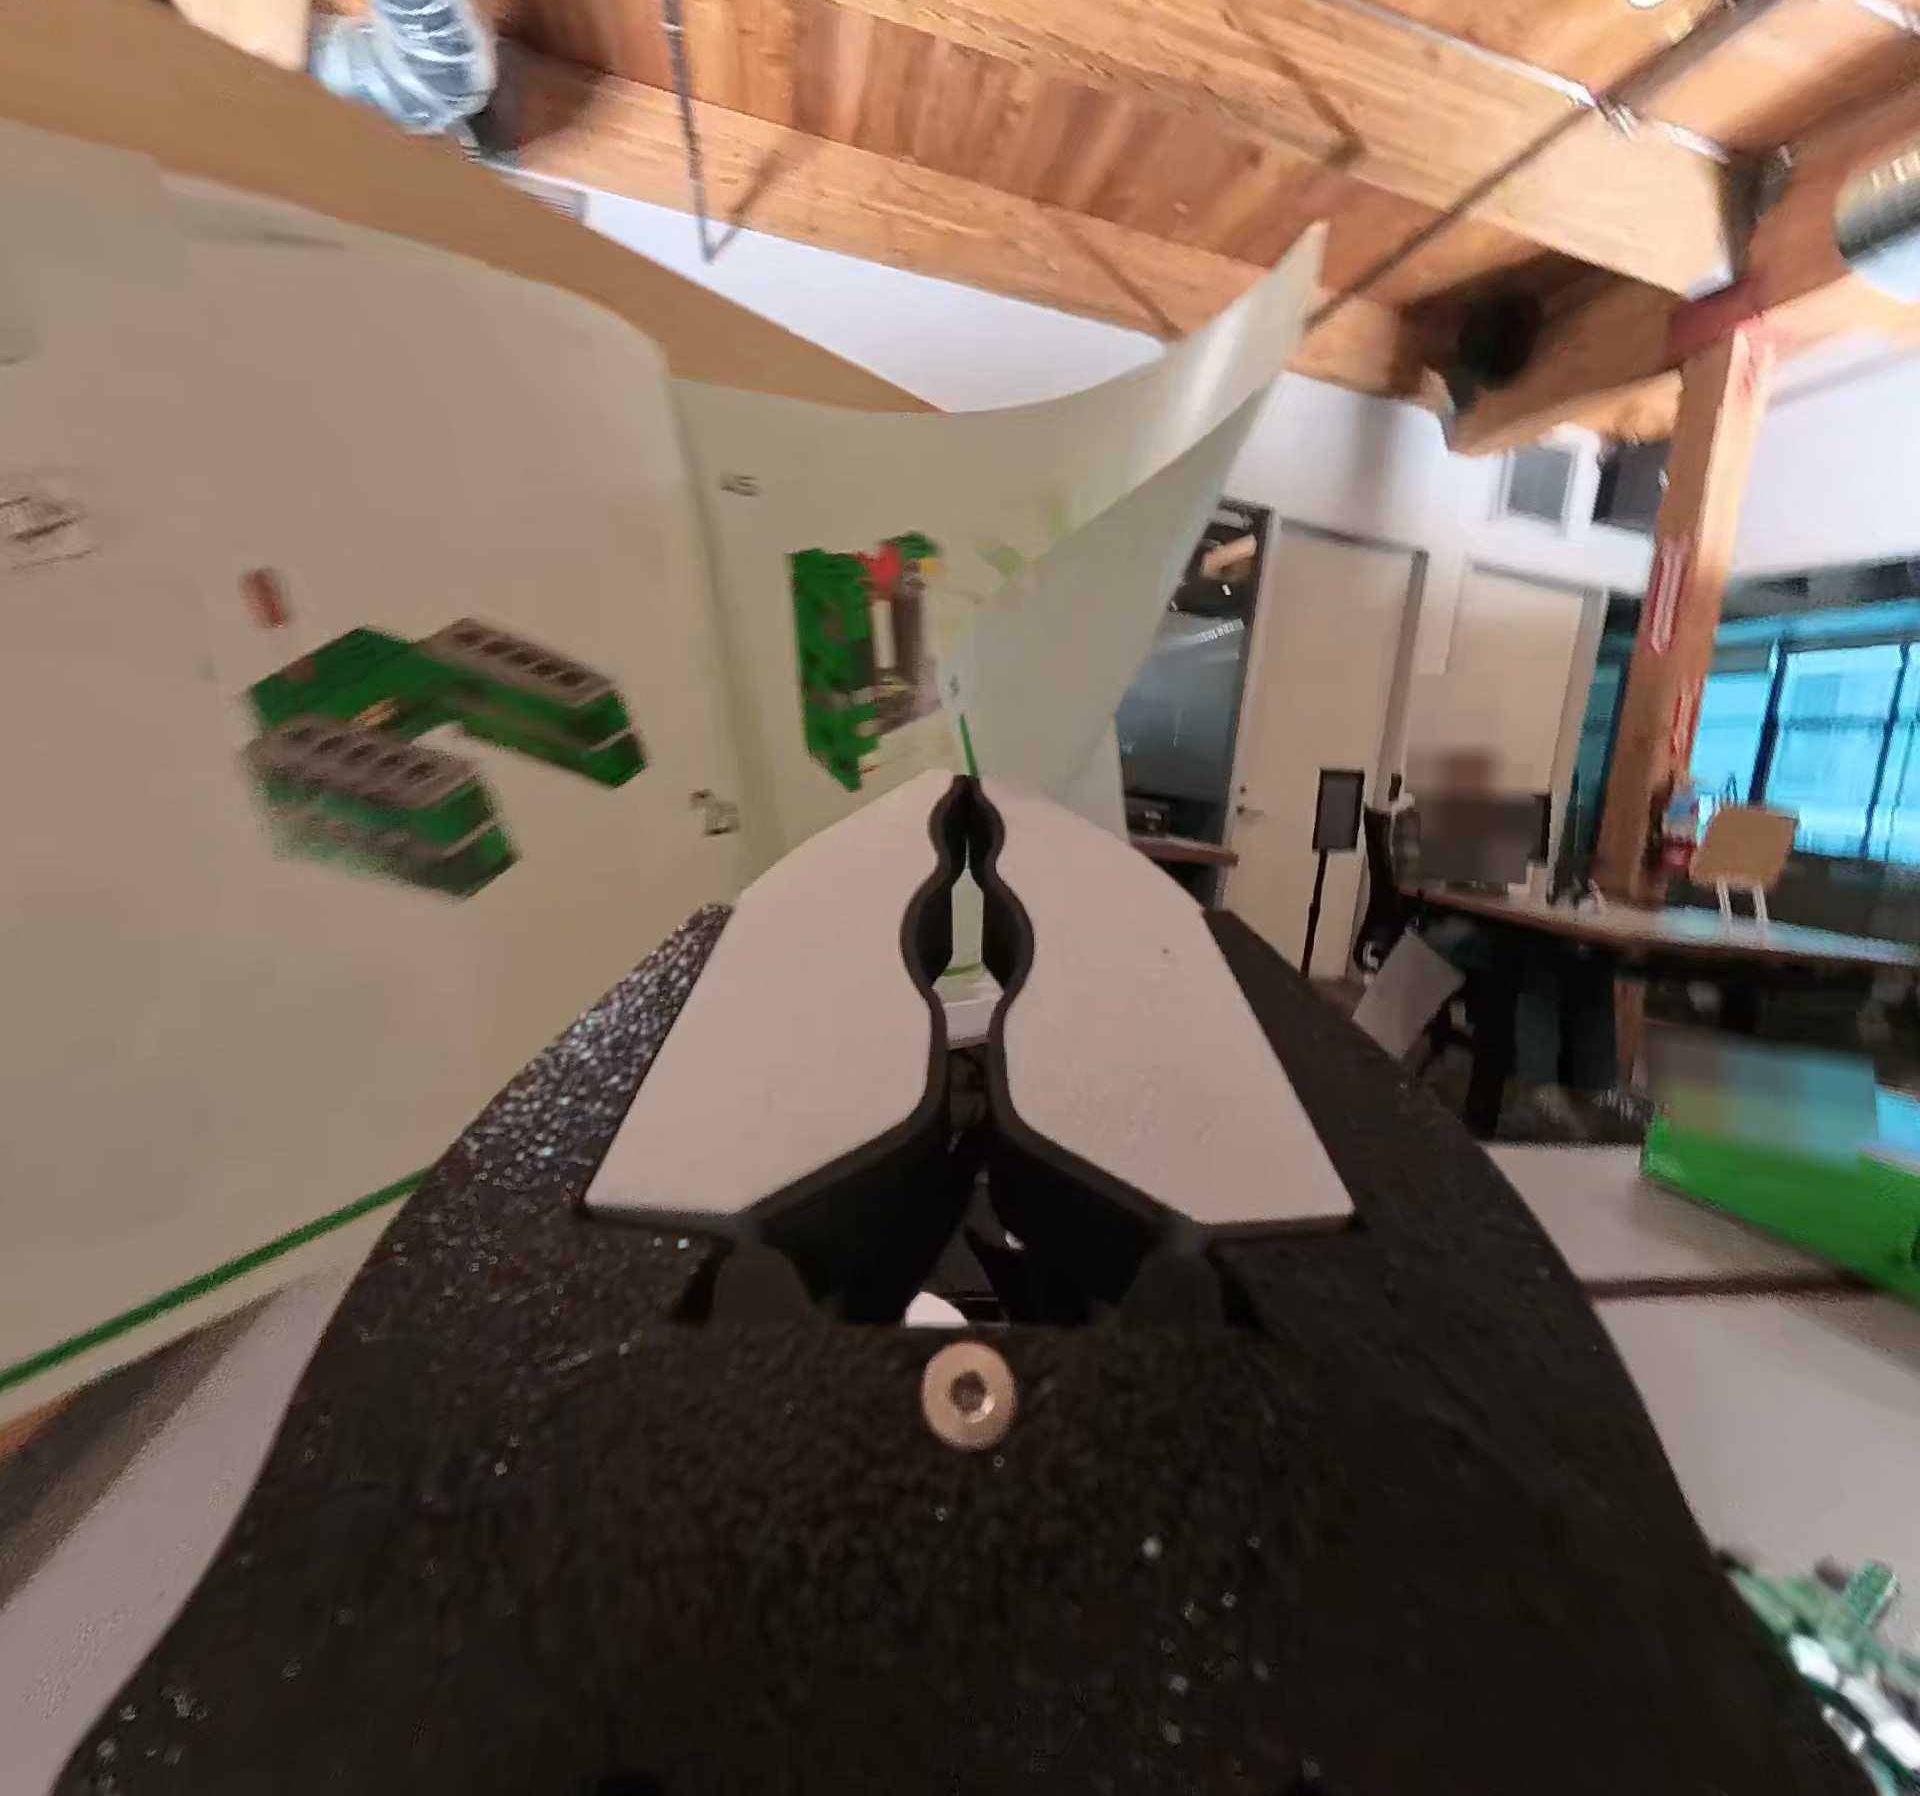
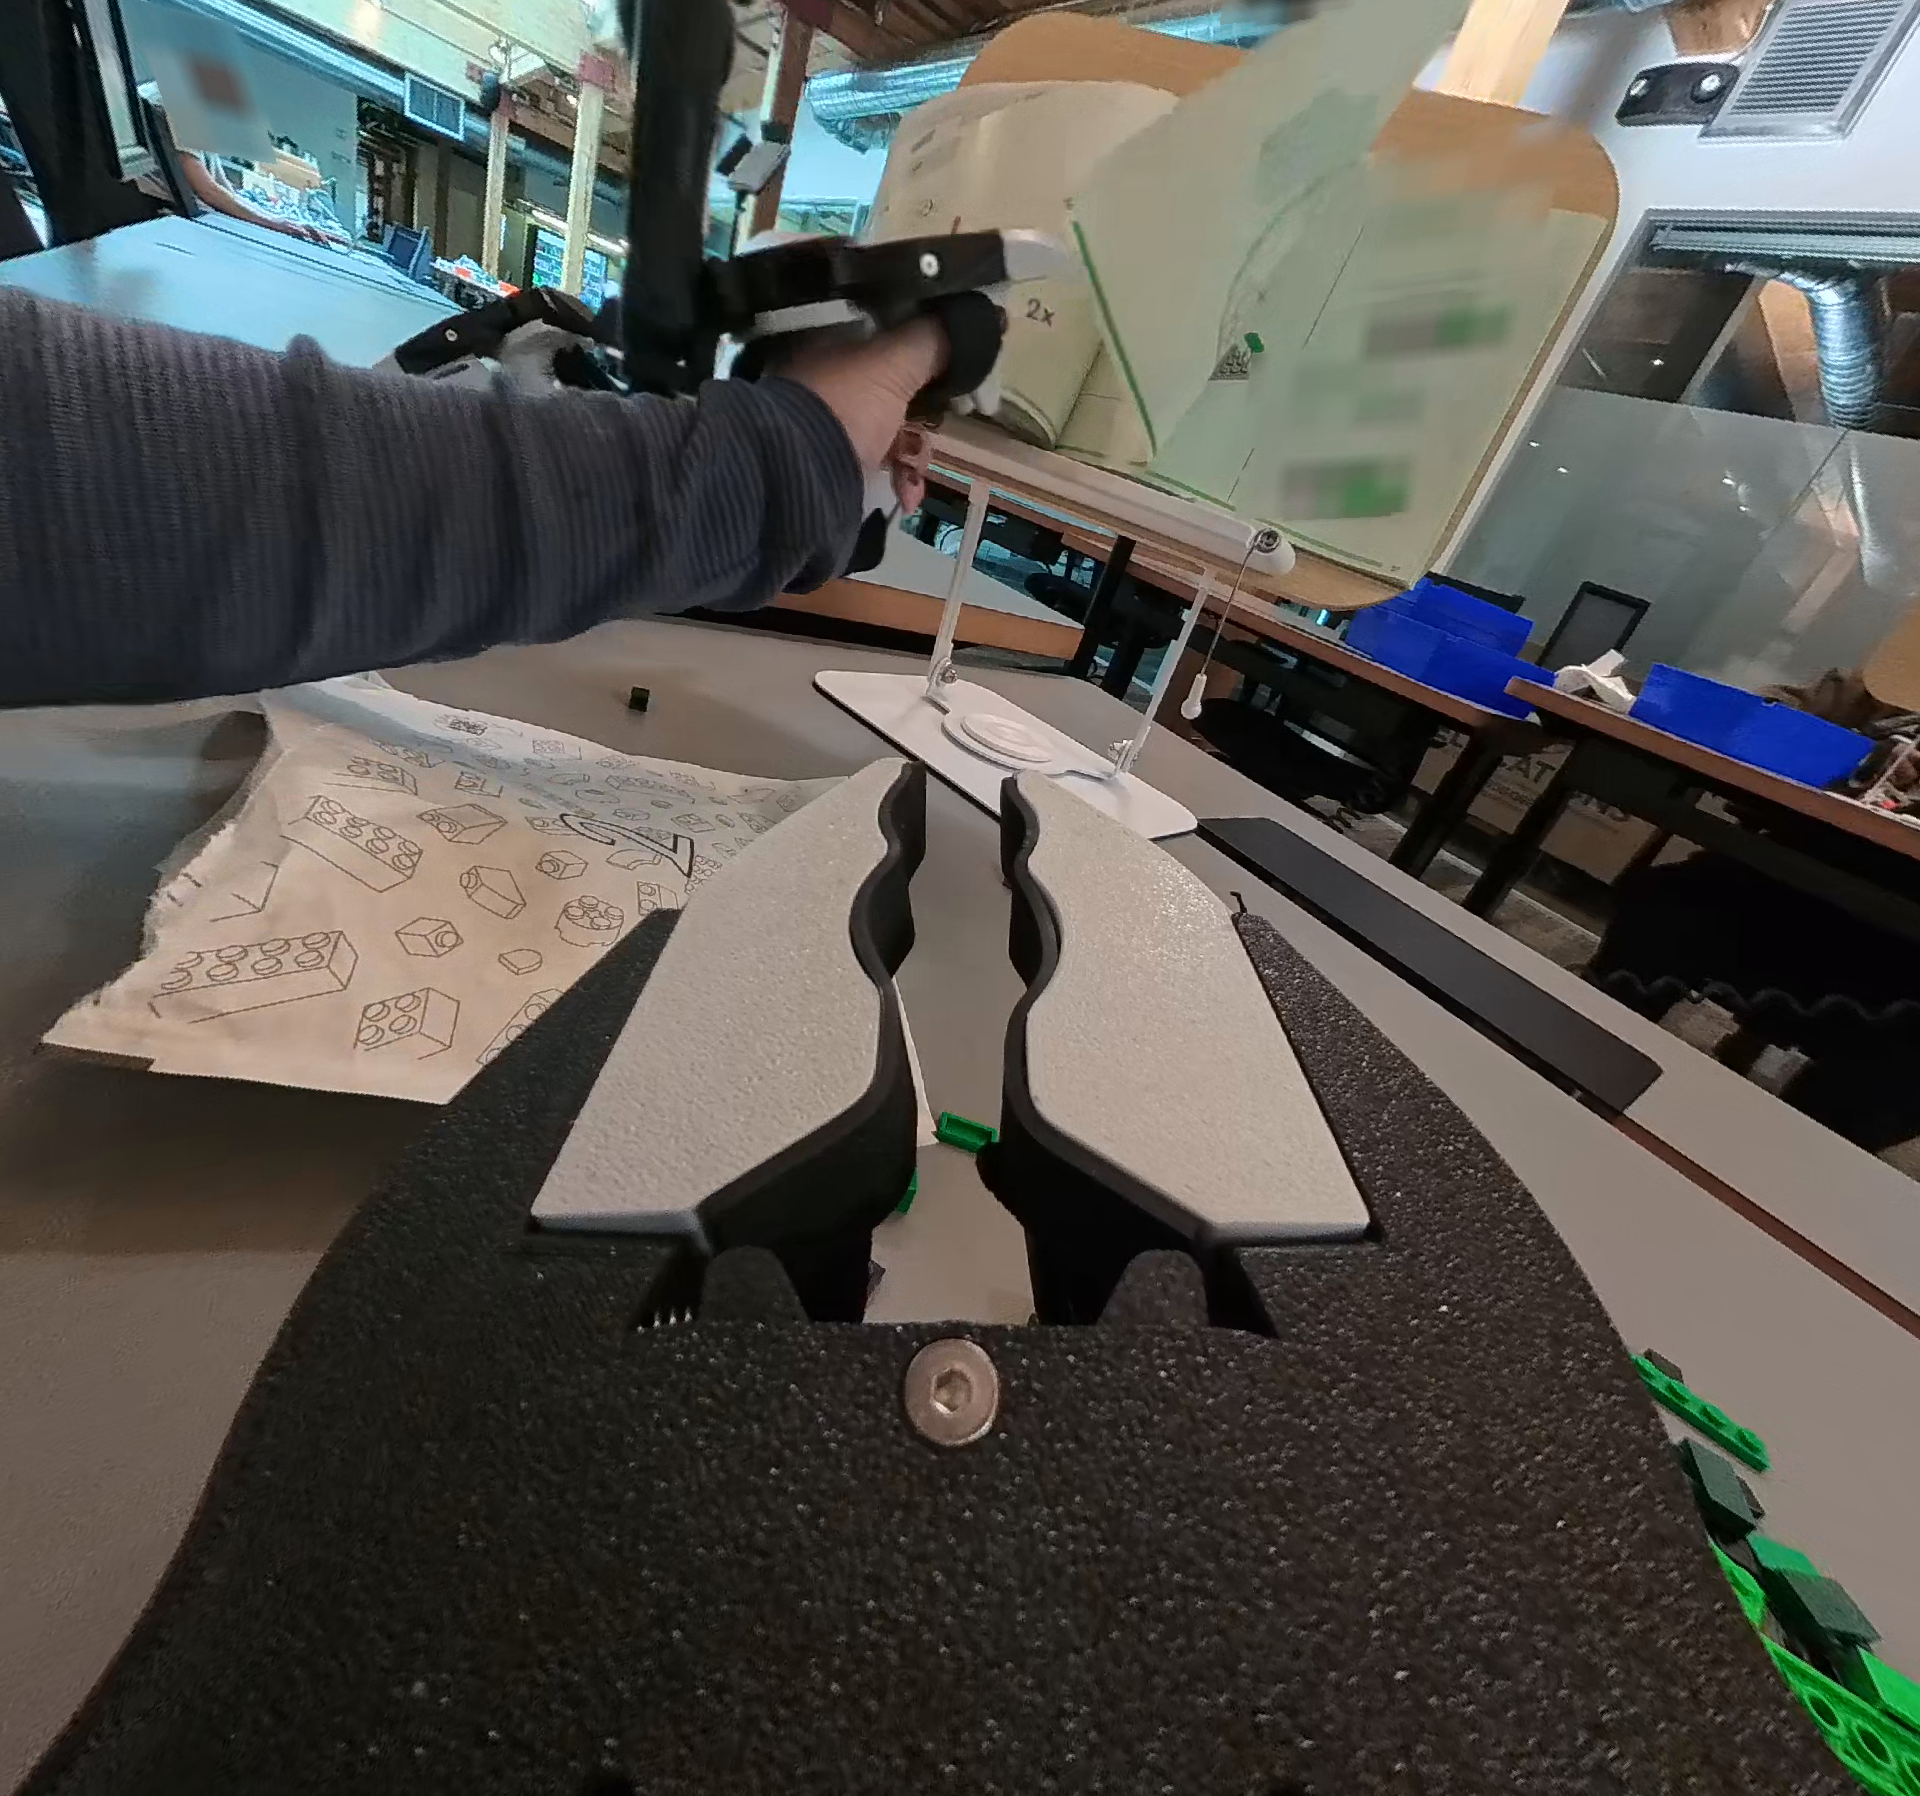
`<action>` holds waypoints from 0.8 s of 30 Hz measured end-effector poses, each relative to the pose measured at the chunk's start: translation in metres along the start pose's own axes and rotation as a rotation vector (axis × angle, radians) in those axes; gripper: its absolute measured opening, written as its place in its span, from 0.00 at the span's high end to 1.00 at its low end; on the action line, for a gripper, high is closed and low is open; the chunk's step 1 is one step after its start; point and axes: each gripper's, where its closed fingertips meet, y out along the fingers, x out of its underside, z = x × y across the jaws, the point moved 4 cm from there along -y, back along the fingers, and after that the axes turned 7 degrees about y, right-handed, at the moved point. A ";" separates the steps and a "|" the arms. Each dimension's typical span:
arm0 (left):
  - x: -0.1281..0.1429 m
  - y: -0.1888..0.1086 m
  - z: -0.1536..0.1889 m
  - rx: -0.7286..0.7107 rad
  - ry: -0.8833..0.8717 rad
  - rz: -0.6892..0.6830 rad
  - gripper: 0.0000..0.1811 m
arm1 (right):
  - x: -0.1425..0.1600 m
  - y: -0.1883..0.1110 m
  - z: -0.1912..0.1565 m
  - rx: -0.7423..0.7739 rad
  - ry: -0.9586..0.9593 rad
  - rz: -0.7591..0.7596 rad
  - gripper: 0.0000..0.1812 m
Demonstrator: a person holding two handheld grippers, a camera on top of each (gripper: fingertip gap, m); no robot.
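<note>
The left claw (image 1: 966,790) is pinched closed on the corner of a pale page (image 1: 1091,541) of an instruction booklet (image 1: 364,603), which curls up toward 1 o'clock and shows green brick drawings. The booklet sits on a white stand (image 2: 1039,759) on the grey desk (image 2: 156,1279). The right claw (image 2: 961,790) hangs parted and empty above the desk, with a printed paper bag (image 2: 343,915) at 10 o'clock and green bricks (image 2: 1787,1621) at 4 o'clock.

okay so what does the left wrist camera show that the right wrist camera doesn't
Only the left wrist view shows the left gripper pinching a curled page close up, plus wooden ceiling beams. Only the right wrist view shows the open right gripper, a printed paper bag, a sleeved arm, the white stand and green bricks. Both show the instruction booklet.
</note>
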 end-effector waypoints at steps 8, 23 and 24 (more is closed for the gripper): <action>0.011 -0.039 -0.061 -0.274 -0.197 0.038 1.00 | 0.000 0.000 0.000 -0.001 -0.004 -0.001 0.93; 0.037 -0.062 -0.127 -0.407 -0.659 0.092 1.00 | 0.001 0.000 0.000 0.001 -0.011 -0.004 0.93; 0.039 -0.061 -0.129 -0.397 -0.683 0.085 1.00 | 0.001 0.000 0.000 0.001 -0.012 -0.004 0.93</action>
